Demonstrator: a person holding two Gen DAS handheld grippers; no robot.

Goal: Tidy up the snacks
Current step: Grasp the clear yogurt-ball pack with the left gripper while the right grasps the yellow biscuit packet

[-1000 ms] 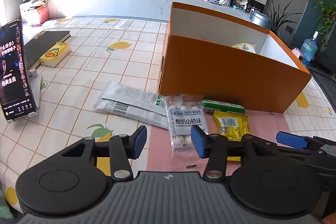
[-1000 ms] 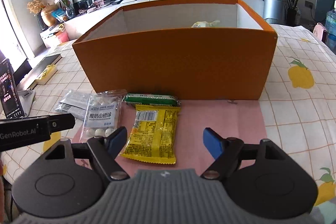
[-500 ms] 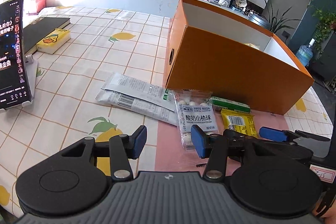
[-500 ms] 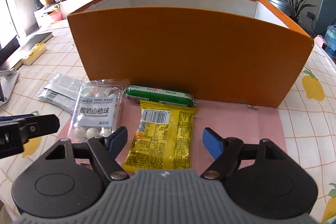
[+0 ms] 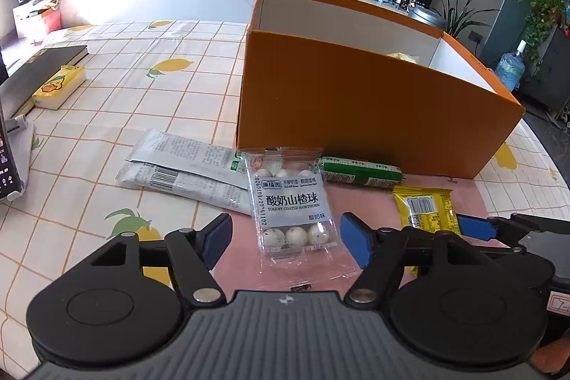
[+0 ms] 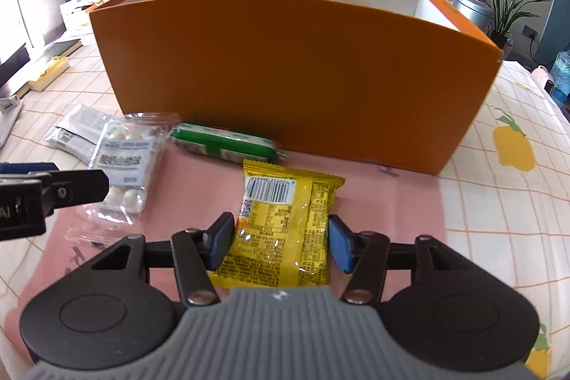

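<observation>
A clear packet of white yogurt balls (image 5: 290, 202) lies flat on the pink mat (image 6: 392, 202), between the fingers of my left gripper (image 5: 286, 239). Its jaws are opening and stand clear of the packet's sides. To the right lies a yellow snack packet (image 6: 285, 212), barcode up. My right gripper (image 6: 281, 239) straddles its near half with jaws closing, the pads just at its edges and the packet still flat. A green roll packet (image 6: 224, 145) rests against the orange box (image 6: 285, 77), and two grey sachets (image 5: 185, 162) lie to the left.
The tall orange box (image 5: 356, 109) is open on top, with something pale yellow (image 5: 402, 56) inside. A black book (image 5: 35, 77) and a small yellow box (image 5: 58, 86) sit far left, beside a propped phone (image 5: 7, 159). A lemon-print cloth covers the table.
The left jaws have spread much wider and now flank the ball packet. The right gripper has sunk toward the yellow packet and its jaws have narrowed to the packet's edges.
</observation>
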